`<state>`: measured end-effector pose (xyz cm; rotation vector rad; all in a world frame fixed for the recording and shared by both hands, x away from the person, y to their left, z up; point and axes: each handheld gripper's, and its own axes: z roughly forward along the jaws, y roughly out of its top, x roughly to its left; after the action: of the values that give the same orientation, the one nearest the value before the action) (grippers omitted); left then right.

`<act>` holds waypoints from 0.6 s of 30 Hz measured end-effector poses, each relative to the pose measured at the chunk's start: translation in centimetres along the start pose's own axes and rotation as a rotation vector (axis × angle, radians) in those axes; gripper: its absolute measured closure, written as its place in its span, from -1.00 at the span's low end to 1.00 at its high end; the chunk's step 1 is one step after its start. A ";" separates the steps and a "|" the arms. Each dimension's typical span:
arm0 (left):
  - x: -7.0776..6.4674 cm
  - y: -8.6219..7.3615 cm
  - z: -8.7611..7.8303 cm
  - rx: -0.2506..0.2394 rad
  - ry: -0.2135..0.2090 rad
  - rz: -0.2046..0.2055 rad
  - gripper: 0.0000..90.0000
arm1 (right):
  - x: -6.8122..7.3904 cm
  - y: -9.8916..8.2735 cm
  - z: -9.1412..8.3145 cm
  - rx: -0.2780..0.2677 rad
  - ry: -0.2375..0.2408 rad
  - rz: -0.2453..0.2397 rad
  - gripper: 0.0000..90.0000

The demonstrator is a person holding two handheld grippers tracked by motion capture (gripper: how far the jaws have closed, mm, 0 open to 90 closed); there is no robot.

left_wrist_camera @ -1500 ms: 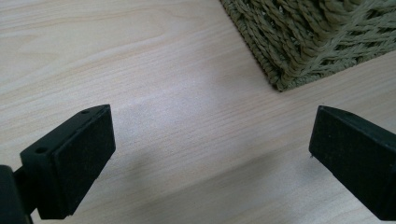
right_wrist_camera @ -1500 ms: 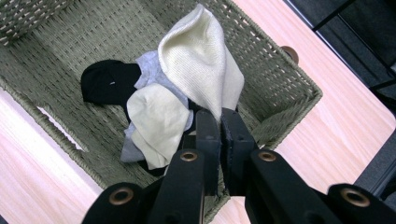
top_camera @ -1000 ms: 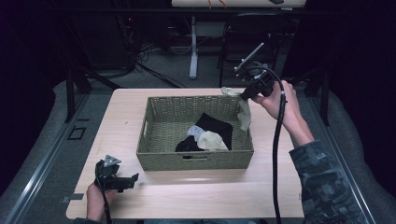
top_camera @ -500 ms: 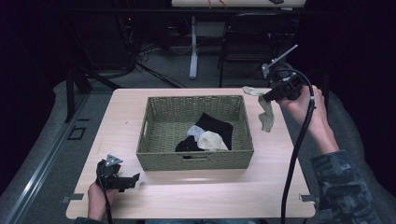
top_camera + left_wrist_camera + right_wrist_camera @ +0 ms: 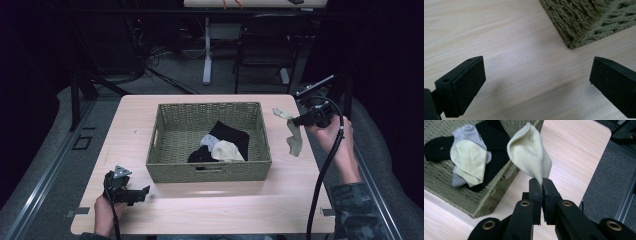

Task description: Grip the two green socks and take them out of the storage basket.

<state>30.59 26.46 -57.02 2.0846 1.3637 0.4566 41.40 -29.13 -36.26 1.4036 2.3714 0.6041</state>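
Sock (image 5: 294,135) of pale cream knit hangs from the right gripper (image 5: 541,185), whose jaws are pressed together on one edge of it, beside the wicker basket (image 5: 210,170) and above the table (image 5: 295,185) at that gripper's side. It looks light, soft and limp, so a pinch at the cuff or toe end should hold it, though it will sag and swing. Its long axis drops roughly straight down from the jaws, while the left gripper (image 5: 534,82) rests spread wide over bare tabletop.
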 end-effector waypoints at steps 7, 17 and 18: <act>0.0 -0.1 -0.1 -0.004 0.001 -0.004 -0.99 | -0.2 -1.5 1.6 0.011 -0.011 0.021 0.94; -0.1 -0.1 0.1 0.009 -0.002 0.008 -0.99 | -0.1 -3.7 4.5 0.013 0.001 0.066 0.94; -0.1 -0.1 0.1 0.008 -0.002 0.007 -0.99 | -0.1 -4.1 5.1 0.021 0.001 0.066 0.94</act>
<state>30.57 26.37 -57.12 2.0967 1.3592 0.4521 40.78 -29.96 -42.72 1.4961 2.3463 0.5986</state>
